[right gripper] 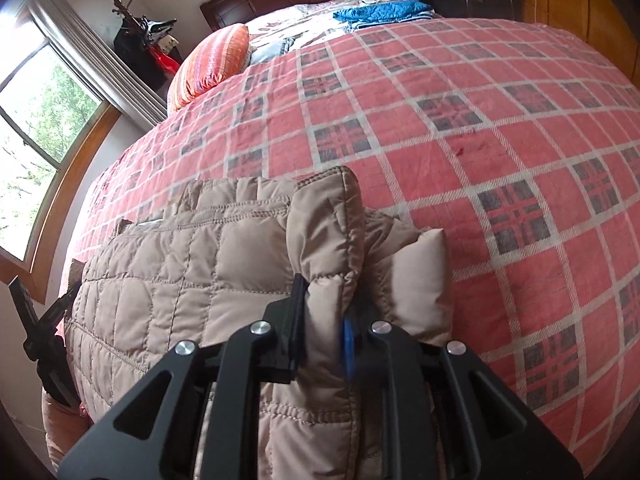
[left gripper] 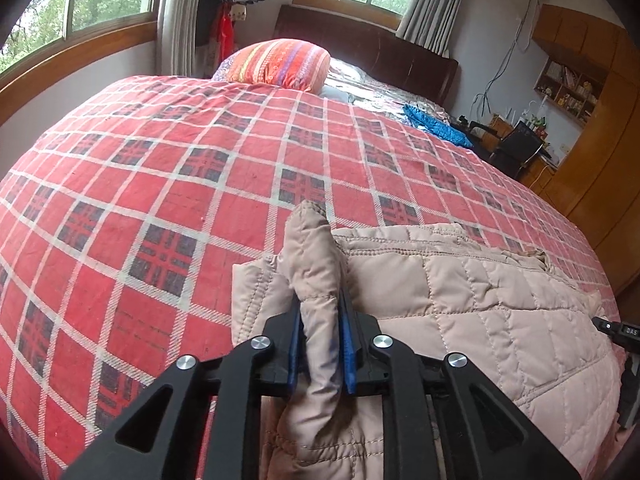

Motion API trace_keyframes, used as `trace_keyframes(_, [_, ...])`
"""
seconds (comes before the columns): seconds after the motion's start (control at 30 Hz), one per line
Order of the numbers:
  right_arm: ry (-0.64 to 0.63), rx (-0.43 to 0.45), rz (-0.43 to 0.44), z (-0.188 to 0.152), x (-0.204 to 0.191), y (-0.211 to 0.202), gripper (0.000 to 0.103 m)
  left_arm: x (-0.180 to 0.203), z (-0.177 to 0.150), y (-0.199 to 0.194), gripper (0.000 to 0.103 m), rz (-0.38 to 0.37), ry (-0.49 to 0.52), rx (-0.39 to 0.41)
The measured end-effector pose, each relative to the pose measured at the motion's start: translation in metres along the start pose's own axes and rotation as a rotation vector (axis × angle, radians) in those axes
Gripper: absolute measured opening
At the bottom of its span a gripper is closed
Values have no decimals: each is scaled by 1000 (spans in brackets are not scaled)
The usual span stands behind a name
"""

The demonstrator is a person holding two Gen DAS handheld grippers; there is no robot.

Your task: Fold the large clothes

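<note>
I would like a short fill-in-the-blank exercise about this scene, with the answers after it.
1. Both tongs, left and right, are shut on a beige quilted ____.
2. The jacket lies on a bed with a red ____ cover.
3. Near the headboard sits a striped ____.
4. The folded cloth far across the bed is ____ in colour.

Answers: jacket; plaid; pillow; blue

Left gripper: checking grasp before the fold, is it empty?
No, the left gripper is shut on a bunched ridge of the beige quilted jacket.

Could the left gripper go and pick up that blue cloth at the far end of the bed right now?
Probably not. The left gripper is shut on a fold of the beige quilted jacket, and the blue cloth lies far across the red plaid bedspread, near the headboard.
</note>
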State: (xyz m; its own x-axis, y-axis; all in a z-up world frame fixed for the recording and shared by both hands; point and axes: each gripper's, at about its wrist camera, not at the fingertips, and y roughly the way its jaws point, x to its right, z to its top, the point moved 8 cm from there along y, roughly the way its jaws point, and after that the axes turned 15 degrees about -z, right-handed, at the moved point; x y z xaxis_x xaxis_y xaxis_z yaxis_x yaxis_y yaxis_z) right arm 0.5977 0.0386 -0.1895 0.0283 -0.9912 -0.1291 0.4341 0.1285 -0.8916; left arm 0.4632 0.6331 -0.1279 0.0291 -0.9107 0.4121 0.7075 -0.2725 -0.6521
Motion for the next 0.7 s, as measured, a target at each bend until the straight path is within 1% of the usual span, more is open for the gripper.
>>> trace_keyframes(0.07, [4,-2,-1,0,0,-5,20,0,1,-3,21,4,-11,-7])
trace_keyframes(0.1, [3,-3,-4,0,0,-9,25,1,2,-7,23,3,-17,-9])
trace_keyframes(0.13, [2,-3,-5,-1,0,-15,29,1,4,-13,28,6,-23,-9])
trace_keyframes(0.17, [-3,4,-4,-2,0,-24,38,2,6,-18,28,8,-27,-2])
trace_keyframes(0.2, [-8,21,-7,-2,-1,-32,46,2,8,-27,28,11,-30,14])
trace_keyframes(0.23, [-18,41,-13,-5,-1,-42,48,3,10,-37,28,13,-32,32])
trace_keyframes(0.33, [-50,65,-11,-17,0,-67,48,11,11,-70,30,17,-12,91])
trace_keyframes(0.4, [-67,66,-1,-32,1,-81,48,20,3,-90,31,14,2,104])
trace_keyframes(0.47, [-78,64,0,-48,2,-90,49,31,-14,-107,33,10,25,89])
trace_keyframes(0.53, [-87,42,15,-72,5,-96,50,41,-34,-118,36,16,56,80])
trace_keyframes(0.6, [-90,27,23,-92,6,-98,50,49,-54,-127,37,9,85,71])
trace_keyframes(0.67, [-81,2,22,-109,8,-98,49,52,-73,-130,37,21,96,48])
trace_keyframes(0.7, [-74,-22,16,-116,9,-96,41,52,-80,-130,37,23,90,35])
